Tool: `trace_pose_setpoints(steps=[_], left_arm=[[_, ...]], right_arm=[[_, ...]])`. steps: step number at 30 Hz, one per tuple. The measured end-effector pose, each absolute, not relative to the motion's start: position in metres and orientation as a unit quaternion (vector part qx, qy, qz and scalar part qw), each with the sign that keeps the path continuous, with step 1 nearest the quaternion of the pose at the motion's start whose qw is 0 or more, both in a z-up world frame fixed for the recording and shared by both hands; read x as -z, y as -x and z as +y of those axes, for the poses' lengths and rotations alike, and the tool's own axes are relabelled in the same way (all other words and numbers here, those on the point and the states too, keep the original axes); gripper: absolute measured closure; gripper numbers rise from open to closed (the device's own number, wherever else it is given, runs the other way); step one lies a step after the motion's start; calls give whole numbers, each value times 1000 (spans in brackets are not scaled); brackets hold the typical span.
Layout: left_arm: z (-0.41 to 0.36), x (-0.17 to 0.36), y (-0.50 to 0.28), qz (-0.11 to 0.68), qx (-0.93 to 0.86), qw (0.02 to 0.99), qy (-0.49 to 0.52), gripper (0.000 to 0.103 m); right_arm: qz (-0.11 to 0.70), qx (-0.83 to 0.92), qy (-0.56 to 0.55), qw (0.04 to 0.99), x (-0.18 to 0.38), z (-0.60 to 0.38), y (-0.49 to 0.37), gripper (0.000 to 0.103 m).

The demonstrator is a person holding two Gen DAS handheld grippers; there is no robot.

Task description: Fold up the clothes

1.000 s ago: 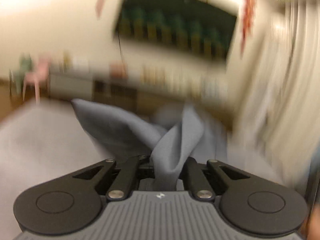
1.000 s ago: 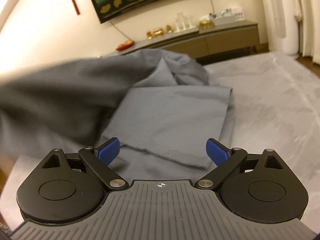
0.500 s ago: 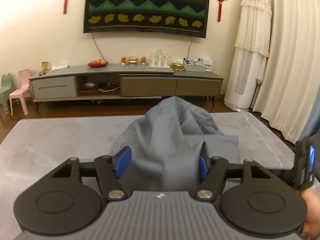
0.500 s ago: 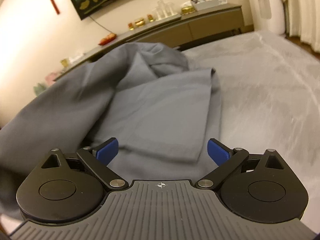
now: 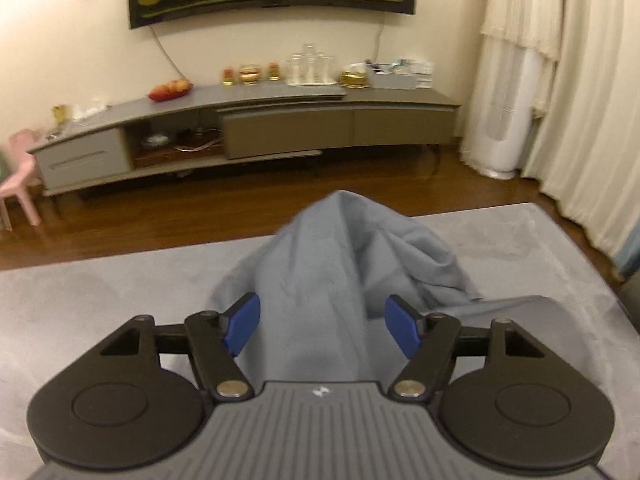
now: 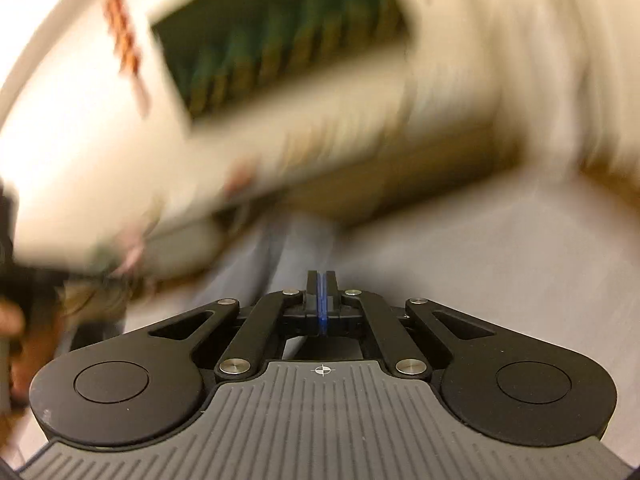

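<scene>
the left gripper [image 5: 322,330] stands wide, its pads clear of the grey cloth [image 5: 332,280], which lies heaped on the grey mat [image 5: 100,300] and runs between them. the right gripper [image 6: 321,300] is pressed together on nothing visible, its view blurred; likely it missed an edge.

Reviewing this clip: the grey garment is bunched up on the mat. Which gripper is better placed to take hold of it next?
Left, probably. The left gripper is open with the grey garment lying between its fingers. The right gripper is shut, pads together on nothing, and its view is motion-blurred.
</scene>
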State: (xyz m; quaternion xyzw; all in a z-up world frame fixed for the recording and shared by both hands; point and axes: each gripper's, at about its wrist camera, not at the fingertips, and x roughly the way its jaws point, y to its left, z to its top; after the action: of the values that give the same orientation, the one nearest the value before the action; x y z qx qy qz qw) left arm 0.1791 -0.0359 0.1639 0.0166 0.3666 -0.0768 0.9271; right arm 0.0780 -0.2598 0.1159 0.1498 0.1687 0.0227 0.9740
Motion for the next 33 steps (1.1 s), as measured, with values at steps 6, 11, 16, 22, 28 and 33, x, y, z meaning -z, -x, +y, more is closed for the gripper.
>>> trace_pose_setpoints(steps=[6,11,16,22,28,33], left_arm=[[-45,-173,-177,346,97,931,-69,32],[-61,-224,-211,290,81,947,-110,31],[-119,-163,-285,377,87,883,-265,18],[-124,-53,-333,430,-9,830,-355,100],[-23,-124,-296,346,-54,928,-129,102],[98,-142,-200,303,-165,939,5,102]], right_arm=[[294,-3,-329,898,-63,-335,-103,97],[314,-64,-323,890,-56,-288,-120,20],[375,-85,-235,893,-32,-230,-137,20],[425,-96,-168,884,2,-214,-146,100],[361,-81,-133,919,-27,-226,-137,103],[326,-43,-169,929,-47,-253,-129,103]])
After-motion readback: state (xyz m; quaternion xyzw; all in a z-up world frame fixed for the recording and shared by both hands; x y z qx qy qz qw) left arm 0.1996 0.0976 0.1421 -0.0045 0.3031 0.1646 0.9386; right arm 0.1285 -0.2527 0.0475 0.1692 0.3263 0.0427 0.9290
